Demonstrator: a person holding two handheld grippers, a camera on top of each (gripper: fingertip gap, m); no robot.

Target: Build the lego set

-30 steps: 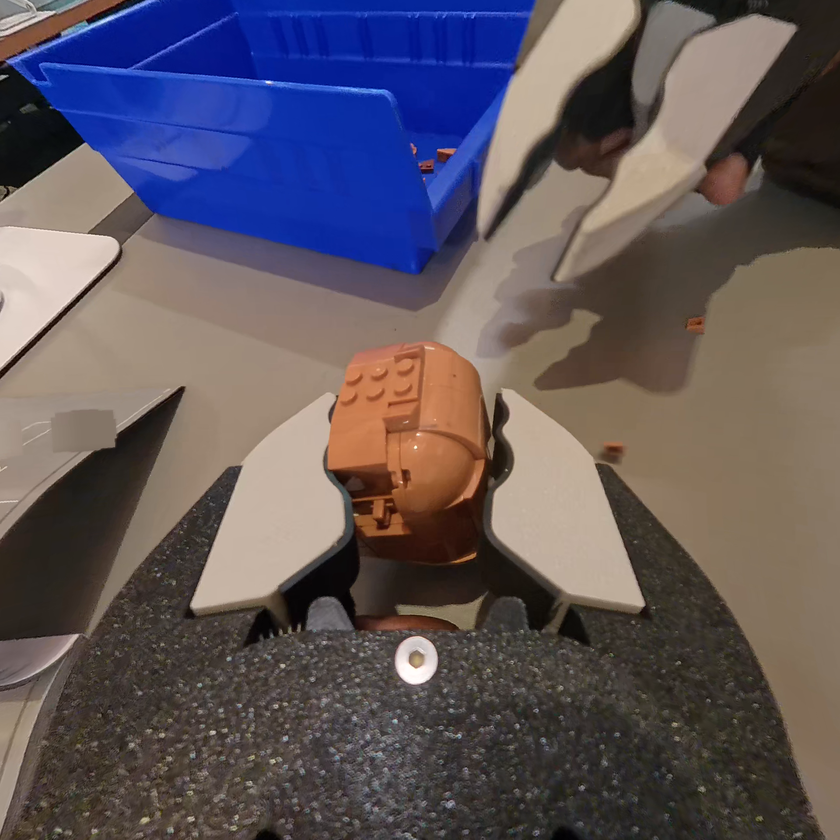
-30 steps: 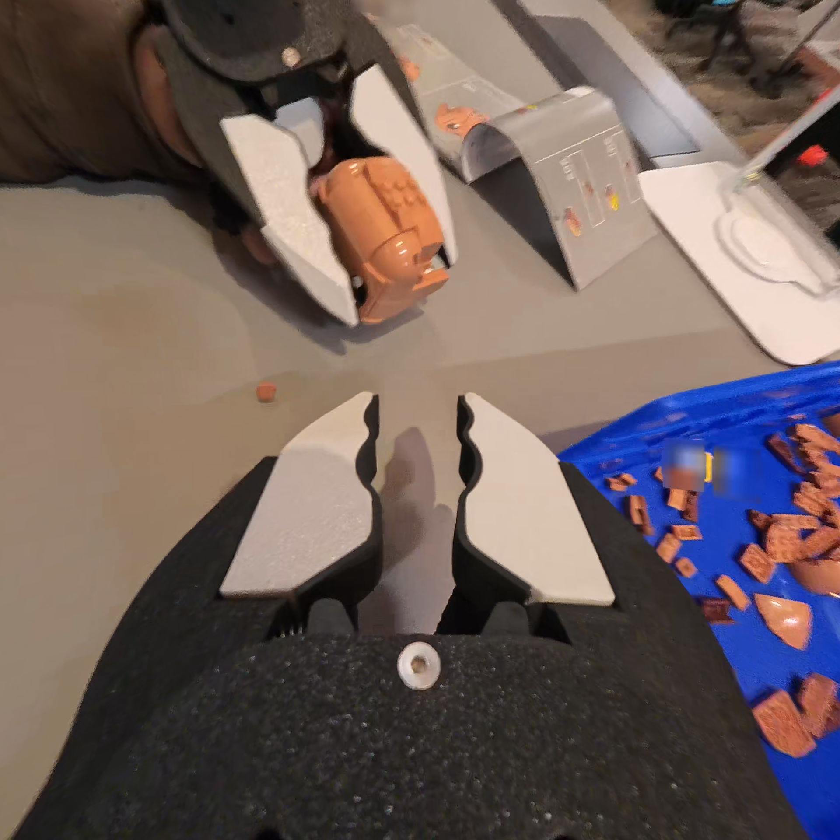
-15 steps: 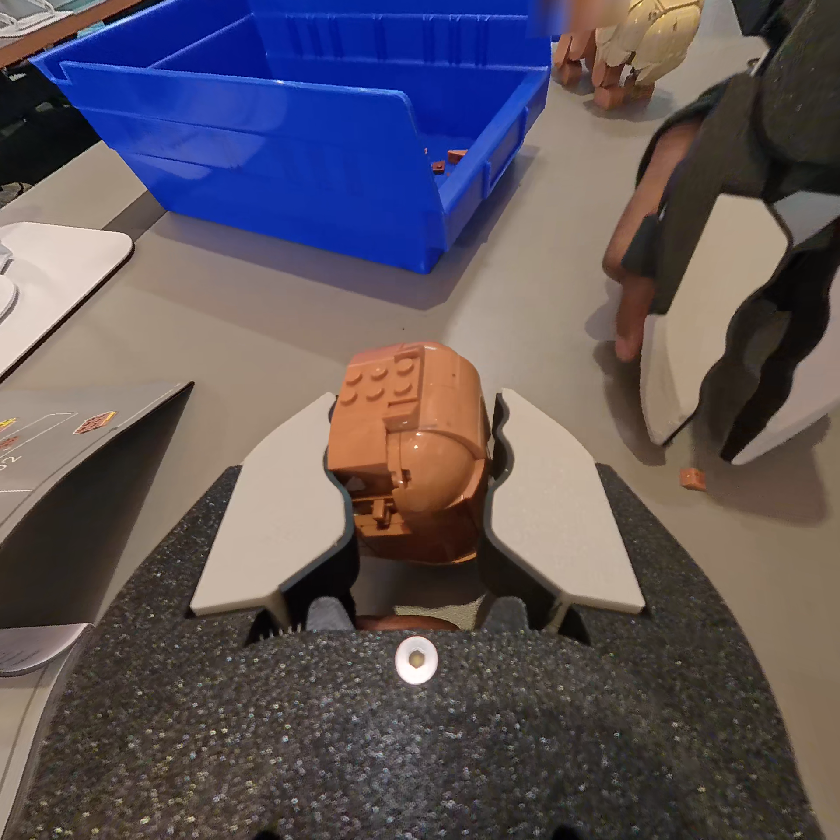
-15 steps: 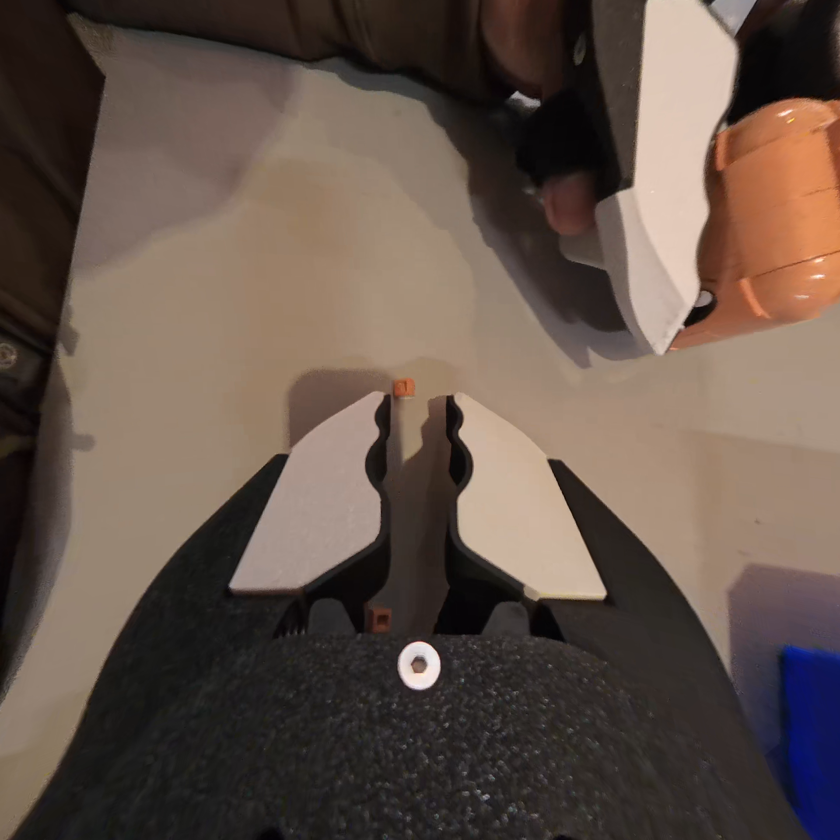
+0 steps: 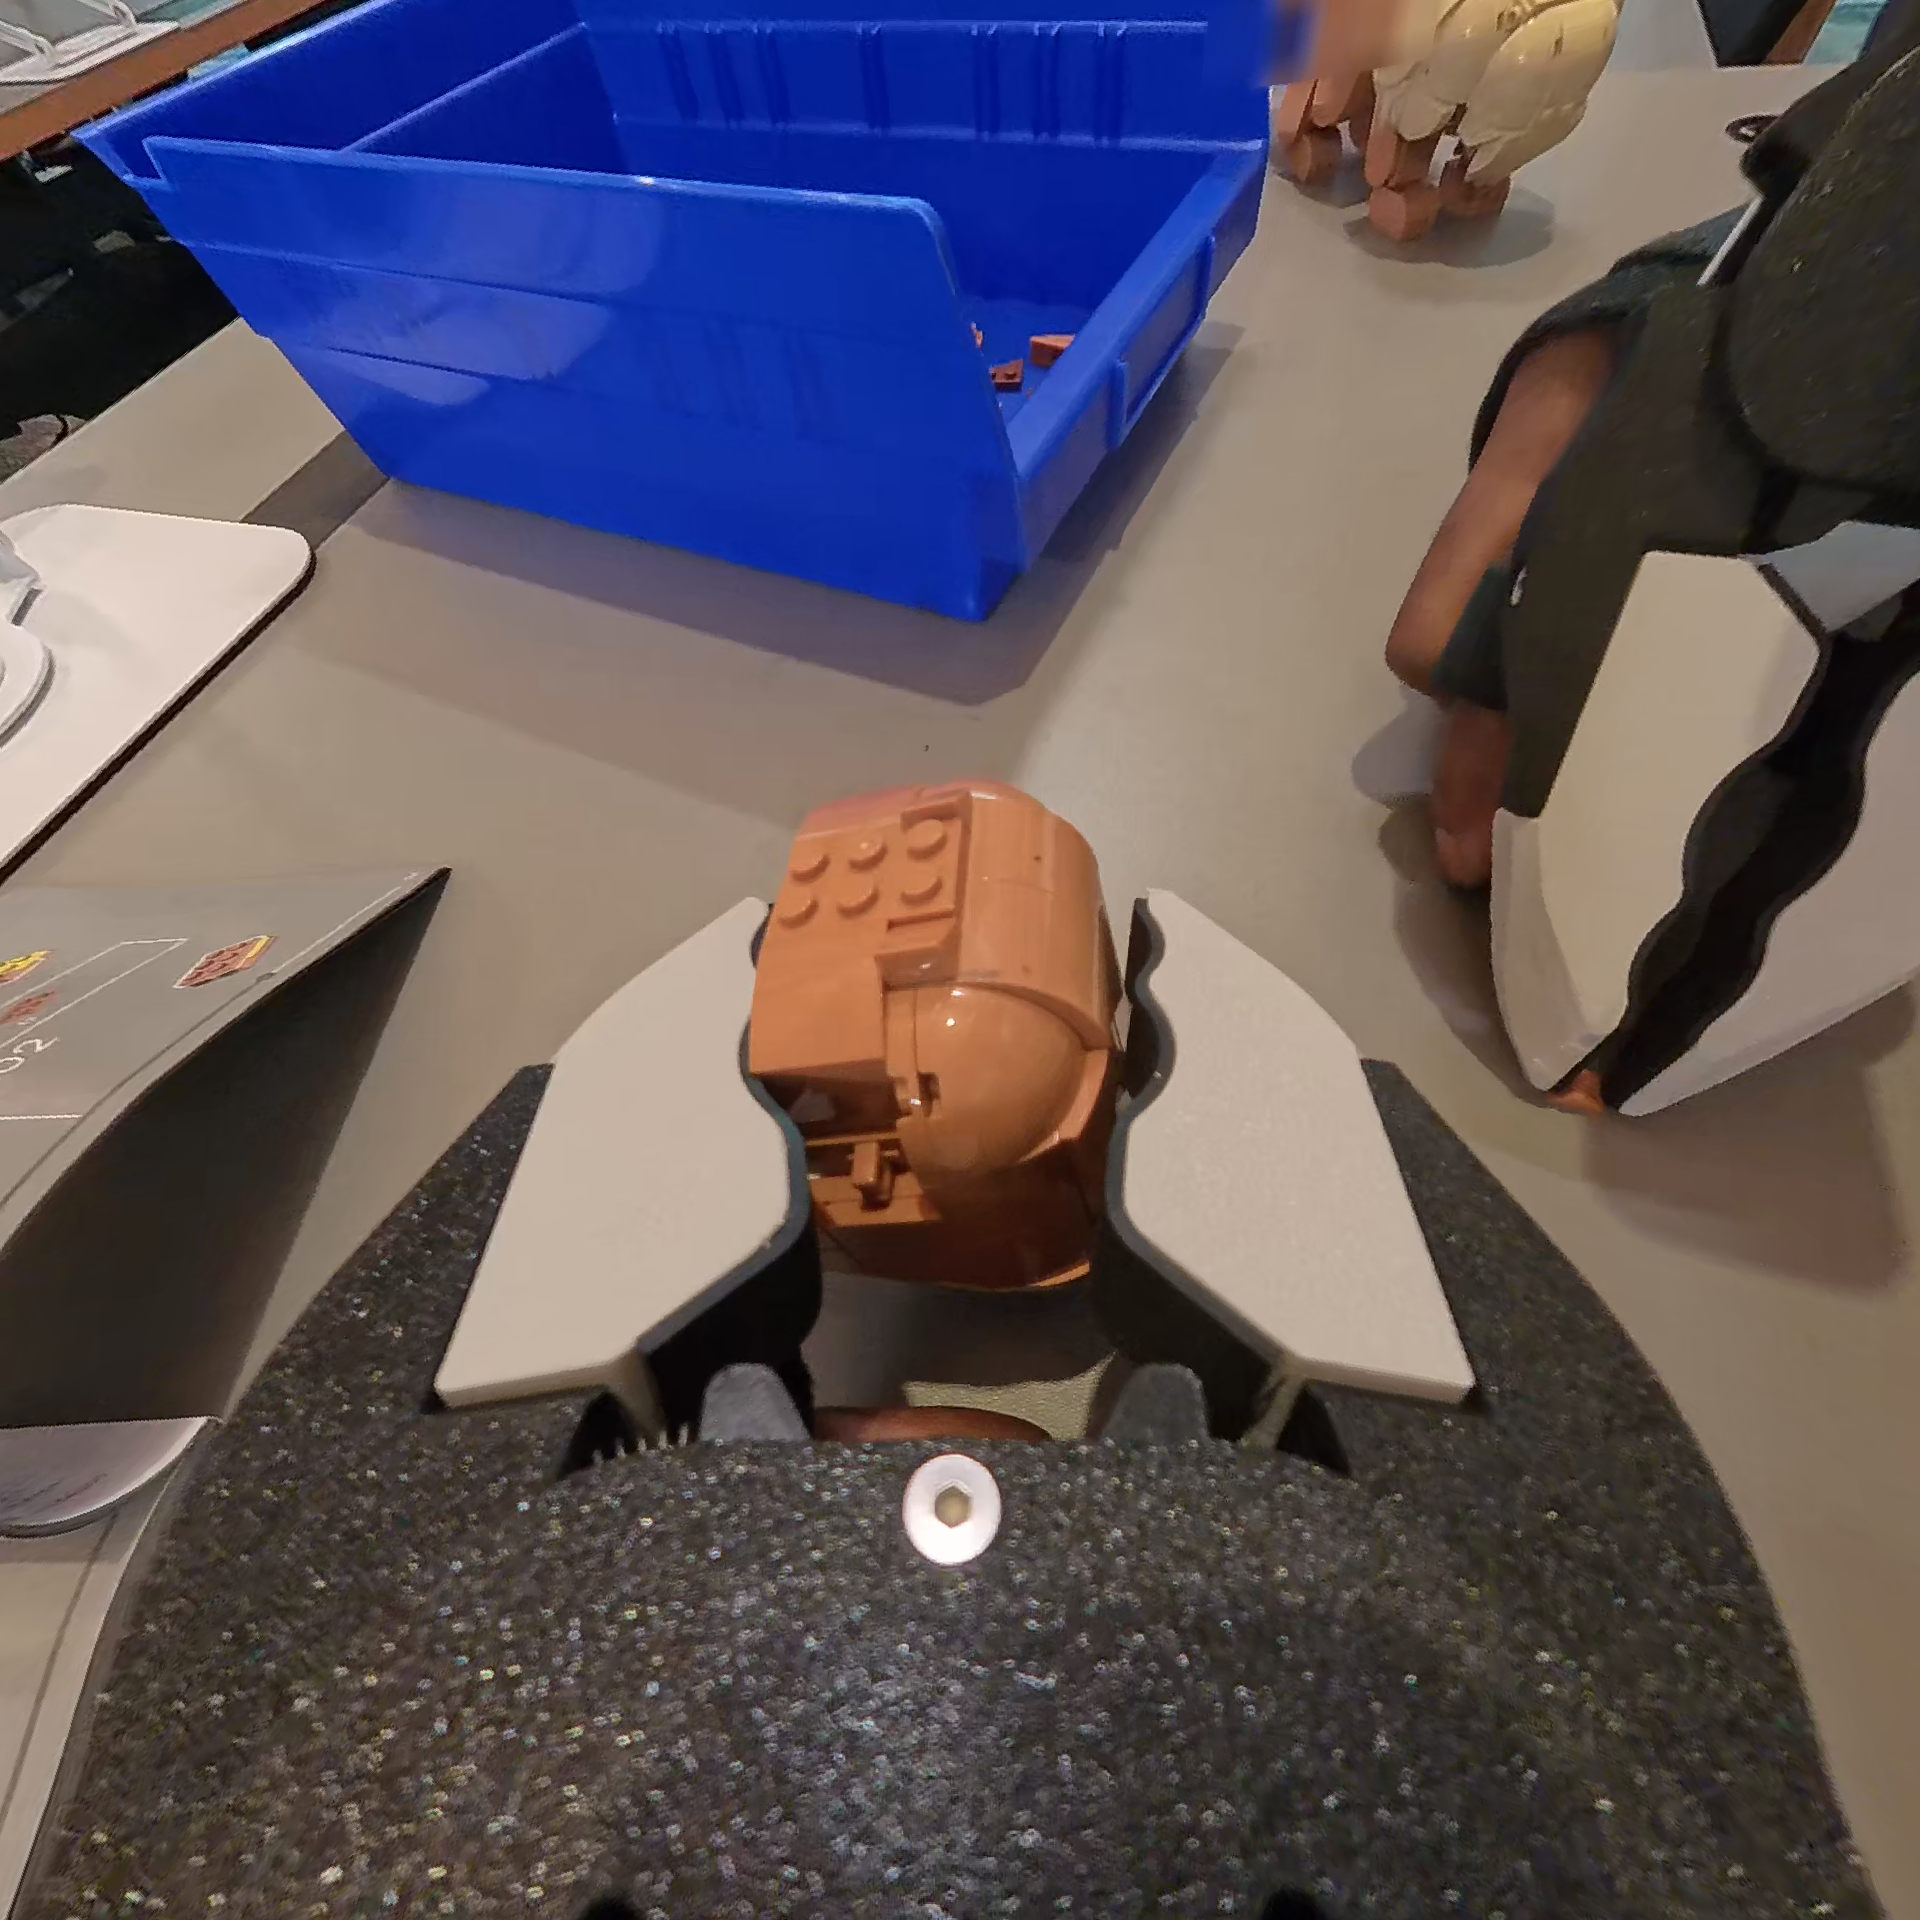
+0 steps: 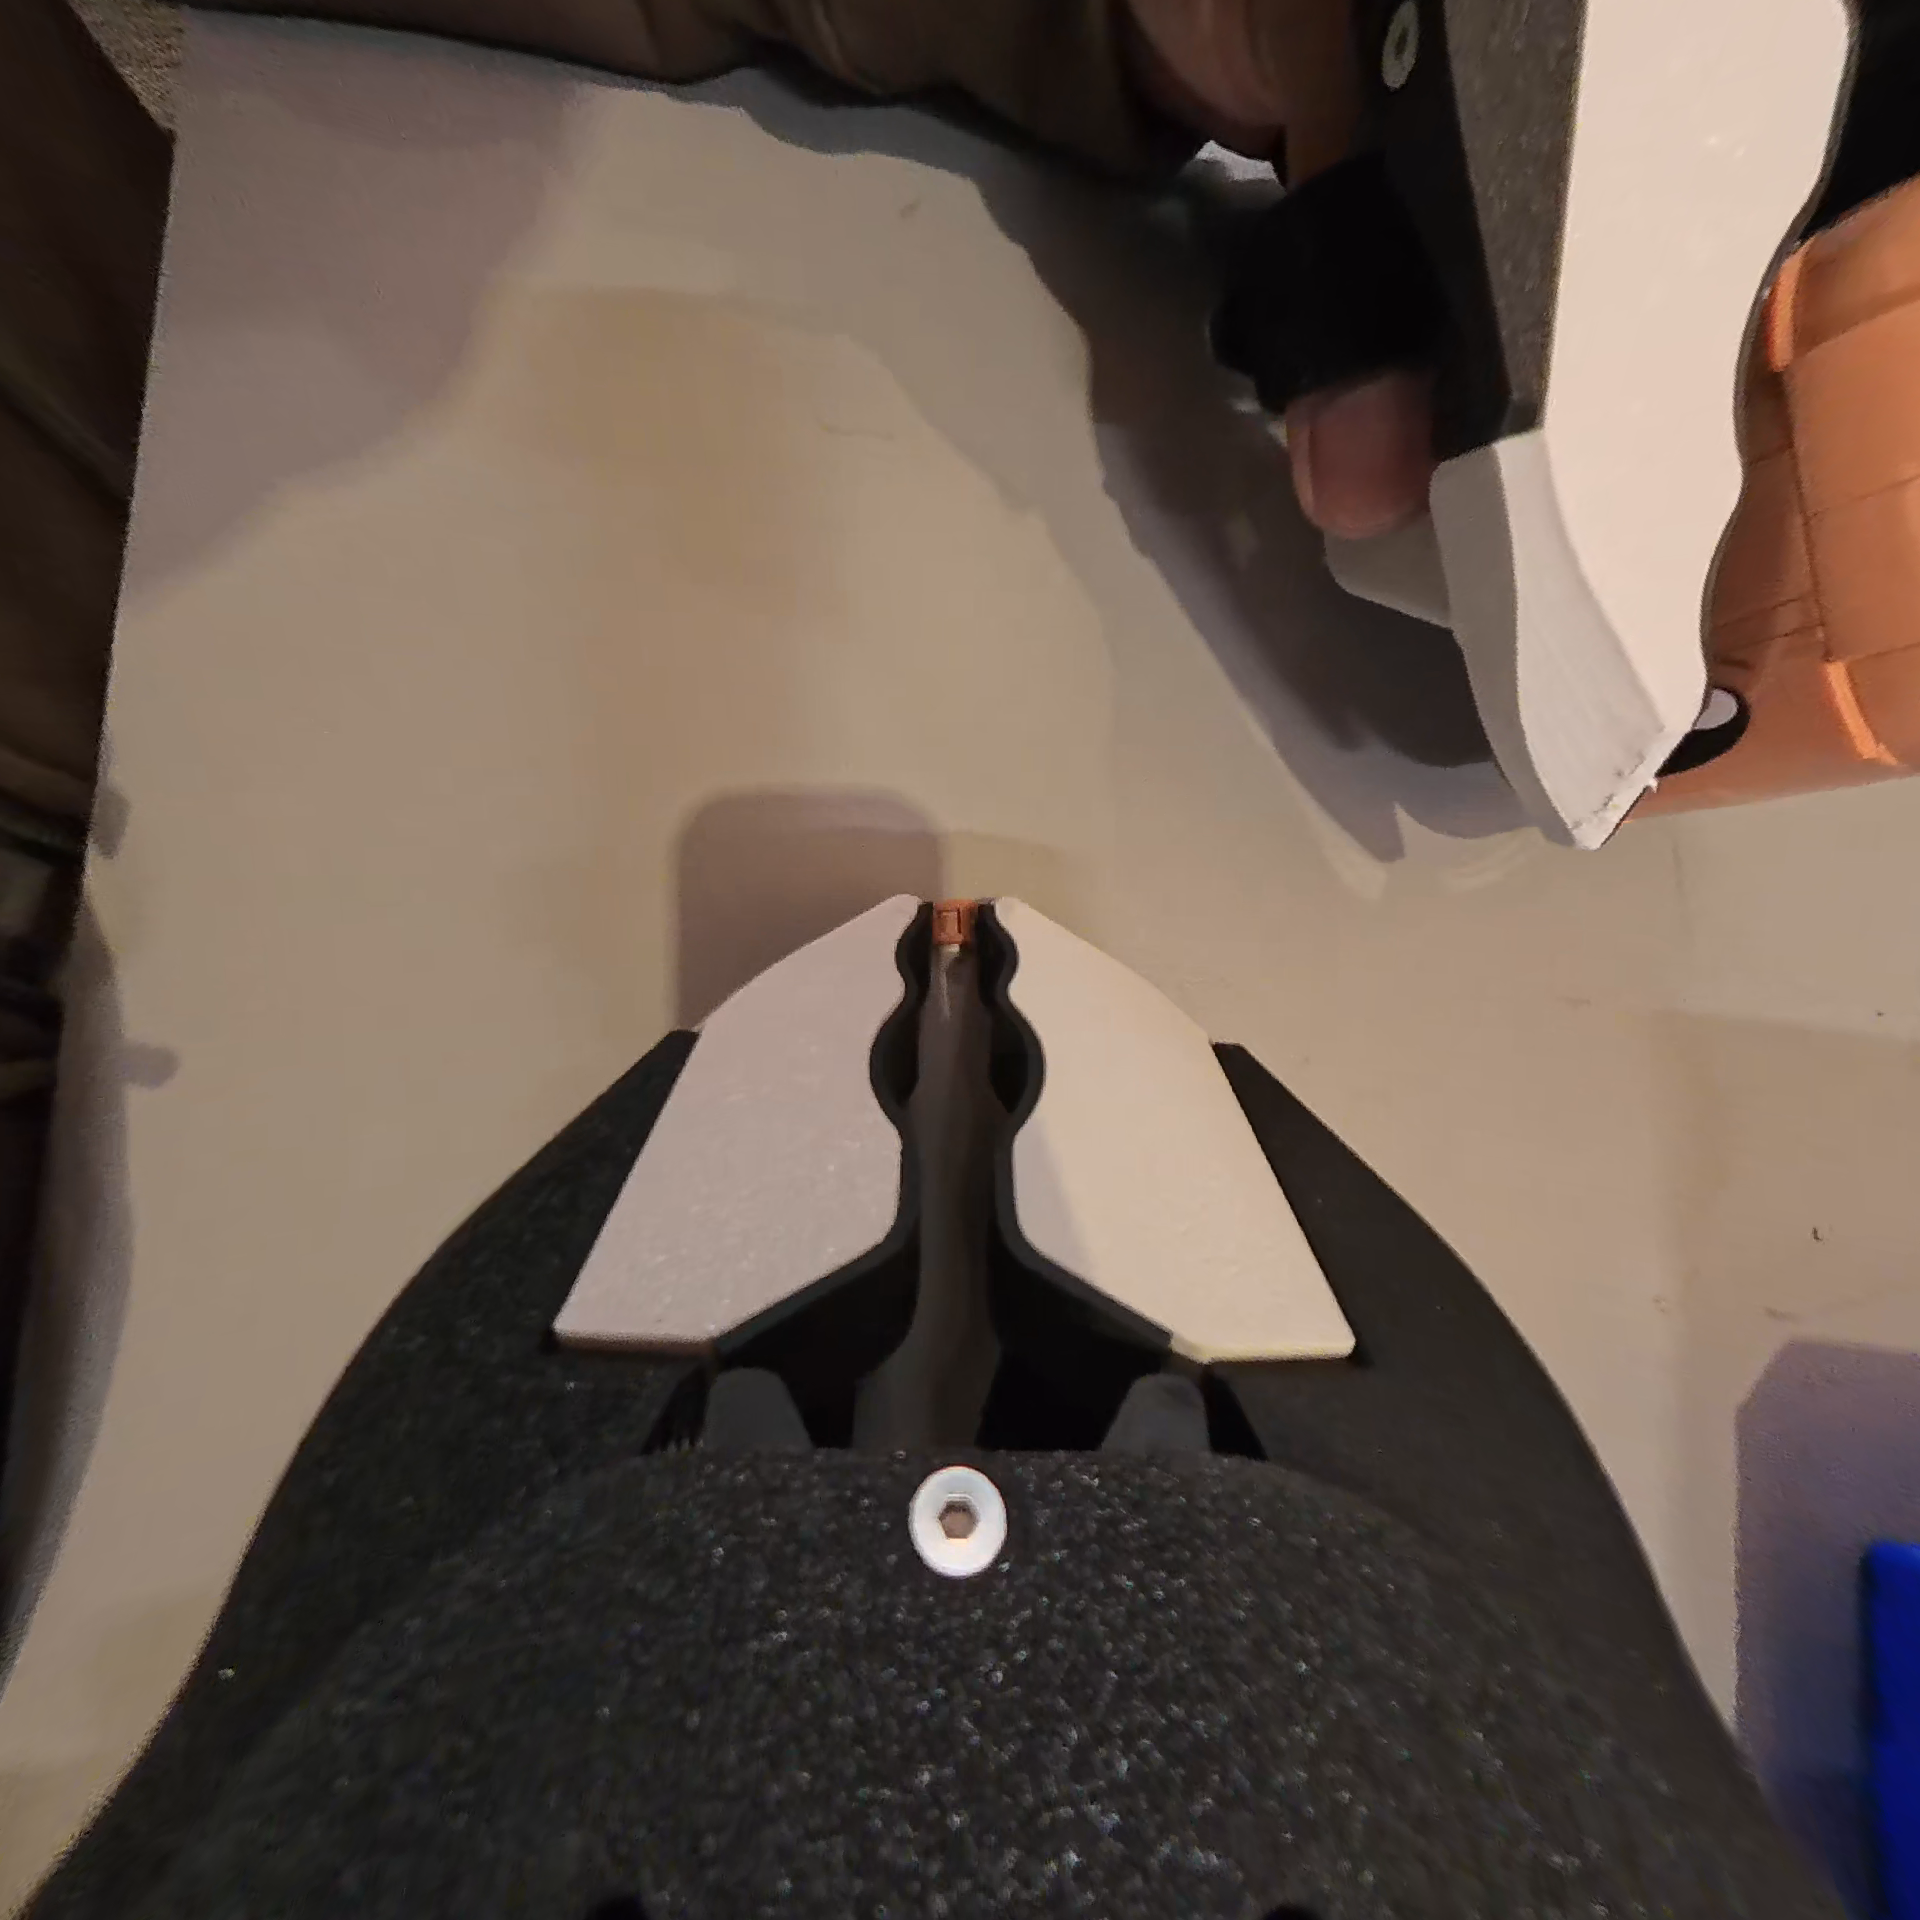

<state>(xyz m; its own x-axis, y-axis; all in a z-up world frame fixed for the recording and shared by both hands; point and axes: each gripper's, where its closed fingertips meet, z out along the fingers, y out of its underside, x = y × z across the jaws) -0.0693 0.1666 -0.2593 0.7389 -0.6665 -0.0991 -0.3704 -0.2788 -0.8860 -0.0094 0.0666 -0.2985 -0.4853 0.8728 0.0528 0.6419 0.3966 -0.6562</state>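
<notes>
While my left gripper (image 5: pixel 940 1039) clamps the brown lego assembly (image 5: pixel 935 1029) across its flanks, I judge that piece easy to carry: light, rigid plastic, with flat side walls that give my pale fingers (image 5: pixel 644 1153) something square to bear on. Its glossy domed face looks slippery, so I keep the hold on the flat sides and off the curve. It is many bricks pressed together, so I reckon a hard squeeze or a twist could pop a seam. The studded plate on top is the likely mating face, and it sits clear of my grip, facing up and forward.

My right gripper (image 6: pixel 953 920) is nearly closed, its tips pinching a tiny brown lego piece (image 6: pixel 950 923) right down at the worktop (image 6: pixel 623 623). That bit is the awkward one, to my mind: very small, hard and smooth, held only at the extreme ends of the fingers, where the wavy dark inner lining gives little purchase. I cannot tell how squarely it sits between them. It could flick out if I tilt or press unevenly.

The worktop is a matt grey, smooth surface. Behind it stands a blue plastic bin (image 5: pixel 644 343) with loose brown pieces inside, a folded instruction booklet (image 5: pixel 177 1049) lies at my left, and a finished tan and brown lego animal (image 5: pixel 1455 94) stands beyond.
</notes>
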